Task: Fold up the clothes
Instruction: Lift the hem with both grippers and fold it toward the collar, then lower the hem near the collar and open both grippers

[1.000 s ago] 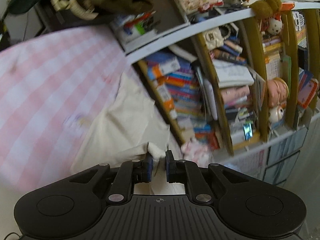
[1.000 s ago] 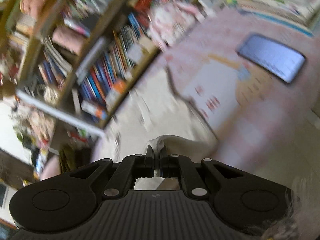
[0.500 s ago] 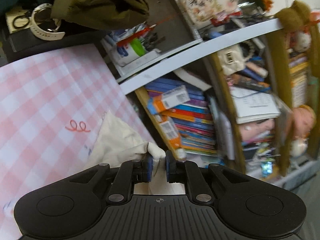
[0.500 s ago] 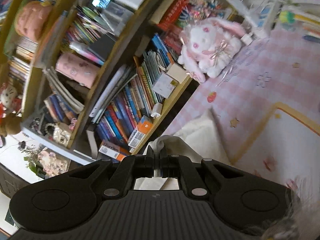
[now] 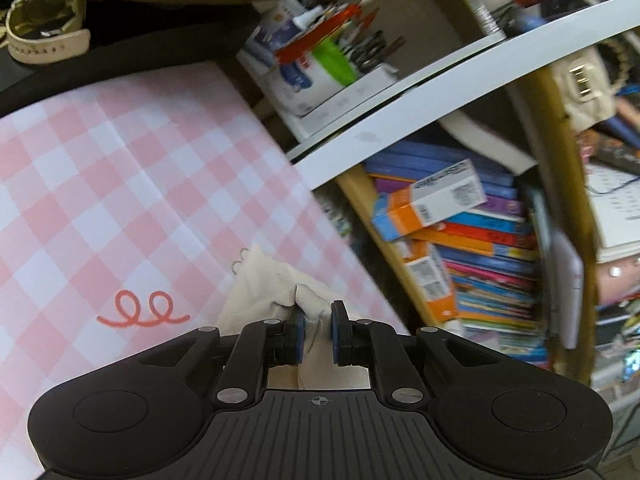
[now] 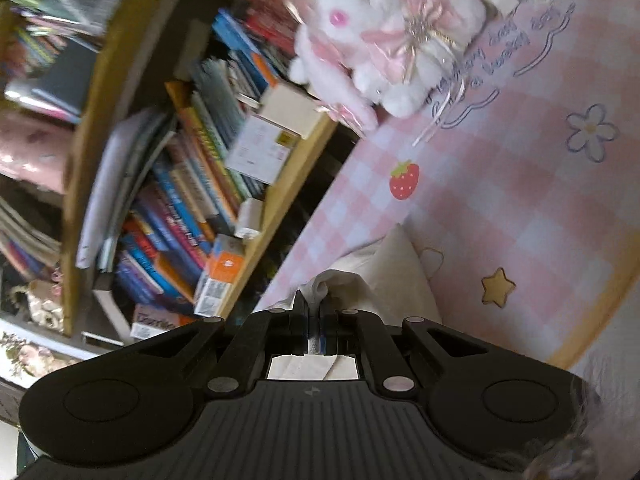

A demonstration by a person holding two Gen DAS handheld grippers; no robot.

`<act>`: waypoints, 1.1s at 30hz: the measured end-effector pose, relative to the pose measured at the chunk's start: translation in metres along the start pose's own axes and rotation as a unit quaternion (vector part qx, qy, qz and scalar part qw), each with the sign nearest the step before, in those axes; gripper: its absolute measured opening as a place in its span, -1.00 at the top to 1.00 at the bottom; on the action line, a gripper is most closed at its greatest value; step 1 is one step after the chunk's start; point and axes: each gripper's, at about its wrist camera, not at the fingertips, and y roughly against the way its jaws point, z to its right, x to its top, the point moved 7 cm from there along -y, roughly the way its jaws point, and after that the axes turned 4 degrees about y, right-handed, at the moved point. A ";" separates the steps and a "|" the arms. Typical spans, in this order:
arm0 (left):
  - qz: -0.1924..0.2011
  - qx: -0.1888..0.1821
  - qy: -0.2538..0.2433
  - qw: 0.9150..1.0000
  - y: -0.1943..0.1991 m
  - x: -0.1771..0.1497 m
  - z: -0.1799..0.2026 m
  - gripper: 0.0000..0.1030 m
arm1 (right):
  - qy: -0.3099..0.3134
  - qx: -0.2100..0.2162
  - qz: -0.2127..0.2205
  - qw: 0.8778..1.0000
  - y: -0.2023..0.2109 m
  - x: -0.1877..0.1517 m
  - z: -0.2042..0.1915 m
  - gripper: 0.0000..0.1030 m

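The left gripper [image 5: 317, 326] has its two black fingers close together, with only a small gap. A bunched fold of the soft cream cloth garment [image 5: 264, 284] sits in that gap, so the fingers pinch it. The rest of the garment spreads out in front of the fingers and a bit to the side. It lies on the pink and white checked cloth-covered table [image 5: 120, 184], close to the table's far edge, just beside a red curly squiggle [image 5: 142, 310] printed on the cover.

The right gripper [image 6: 315, 322] has its fingers pressed almost all the way together. A thin bit of the same cream garment [image 6: 390, 272] pokes up from between them, so they hold it tight. The garment lies just in front of these fingers too, near the table [image 6: 500, 208] edge that runs along the wooden bookshelf full of bright books [image 6: 180, 200]. A fluffy white and pink toy bunny [image 6: 384, 40] sits farther along that same edge, well apart from the garment.
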 end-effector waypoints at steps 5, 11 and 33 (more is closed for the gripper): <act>-0.012 0.045 -0.010 0.999 -0.024 -0.003 -0.012 0.75 | -0.003 -0.029 -0.022 0.999 -0.031 0.003 0.018 0.91; -0.009 0.087 -0.056 0.995 -0.028 -0.008 -0.015 0.39 | 0.000 -0.059 -0.035 0.998 -0.052 -0.002 0.033 0.81; -0.108 0.091 -0.547 0.825 -0.049 -0.182 0.076 0.42 | 0.478 -0.169 -0.117 0.854 -0.075 -0.145 -0.081 0.23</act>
